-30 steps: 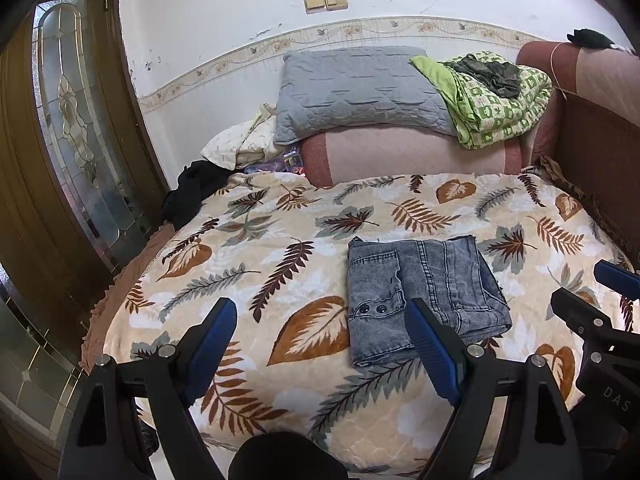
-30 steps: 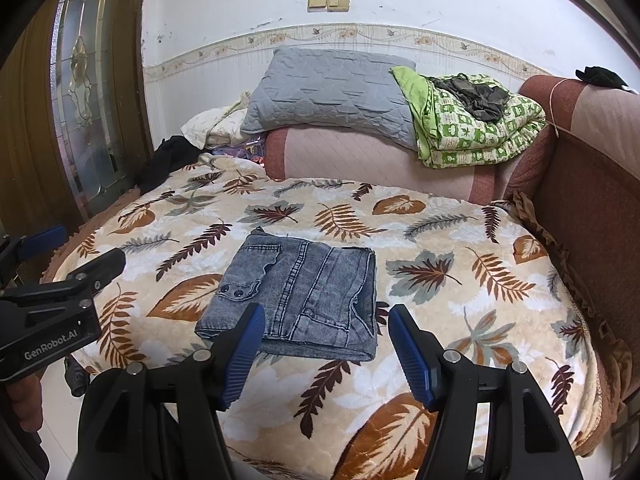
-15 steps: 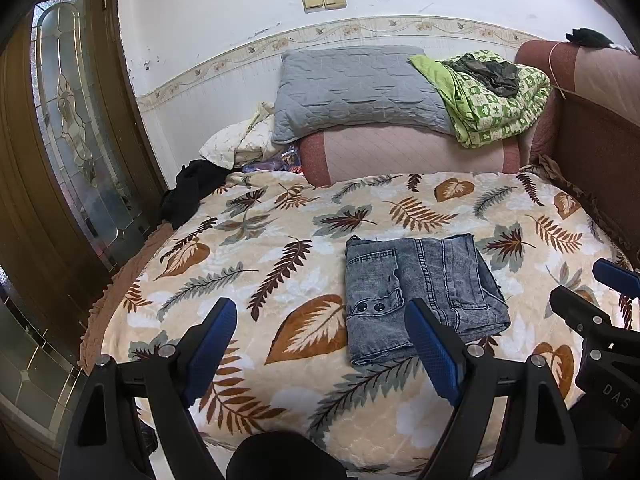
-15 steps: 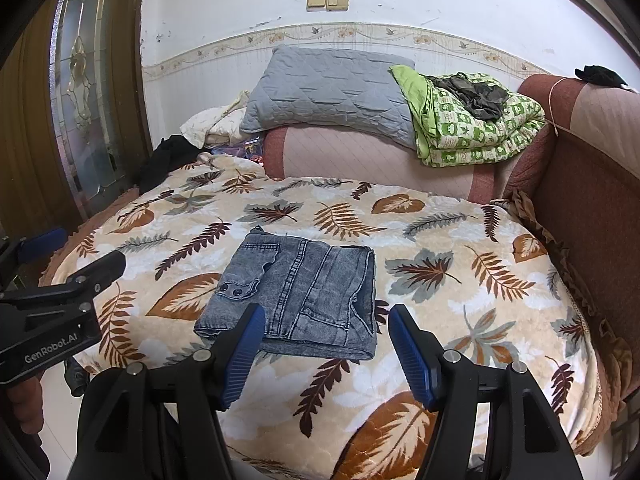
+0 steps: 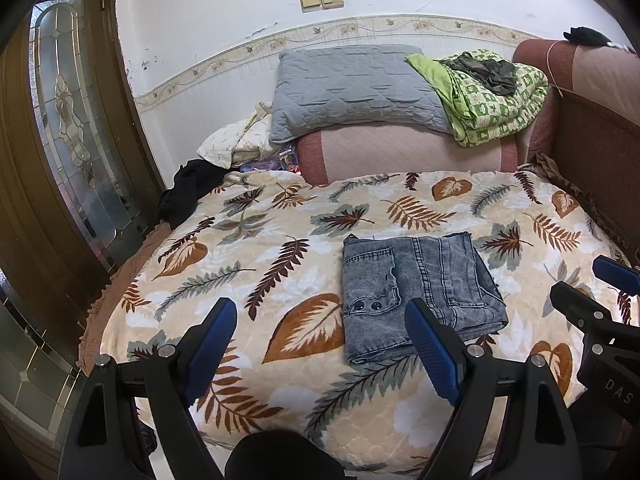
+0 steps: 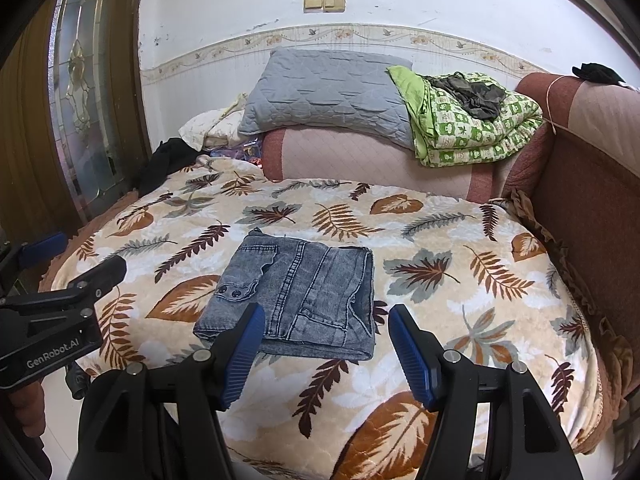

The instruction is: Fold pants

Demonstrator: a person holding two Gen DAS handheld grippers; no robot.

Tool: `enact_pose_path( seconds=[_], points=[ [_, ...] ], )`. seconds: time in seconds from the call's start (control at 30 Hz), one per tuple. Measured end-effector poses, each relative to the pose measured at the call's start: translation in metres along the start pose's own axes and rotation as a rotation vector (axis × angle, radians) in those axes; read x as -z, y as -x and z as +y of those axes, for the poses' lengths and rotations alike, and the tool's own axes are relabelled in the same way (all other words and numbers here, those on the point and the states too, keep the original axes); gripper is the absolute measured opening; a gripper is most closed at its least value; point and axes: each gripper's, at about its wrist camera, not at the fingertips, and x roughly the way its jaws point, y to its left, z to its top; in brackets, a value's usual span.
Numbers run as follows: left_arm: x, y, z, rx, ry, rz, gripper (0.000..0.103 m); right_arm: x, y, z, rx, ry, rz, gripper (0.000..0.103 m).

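Lying folded on the leaf blanket, jeans, untouched

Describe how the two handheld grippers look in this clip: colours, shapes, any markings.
Both match: black angular frames with silver screw heads, each finger faced with a ribbed blue pad. The left gripper carries white "GenRobot.AI" lettering on its side, seen from the right wrist view. The right gripper shows white letters "DAS" on its body, seen from the left wrist view. No cables or sleeves are visible.

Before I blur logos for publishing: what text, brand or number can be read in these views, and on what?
"GenRobot.AI": on the left gripper body, in the right wrist view.
"DAS": cut off at the frame edge, on the right gripper body, in the left wrist view.
Packets beside the pillow: too small to read.
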Motion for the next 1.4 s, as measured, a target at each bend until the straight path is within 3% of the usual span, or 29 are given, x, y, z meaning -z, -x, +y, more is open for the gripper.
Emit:
enact_pose_path(
  seconds=[1.4],
  points=[
    [-0.0056, 0.0067, -0.0003, 0.011, 0.000, -0.011, 0.086, -0.0049, 0.0077, -0.0063, -0.002, -0.016, -0.028, 0.068]
  ],
)
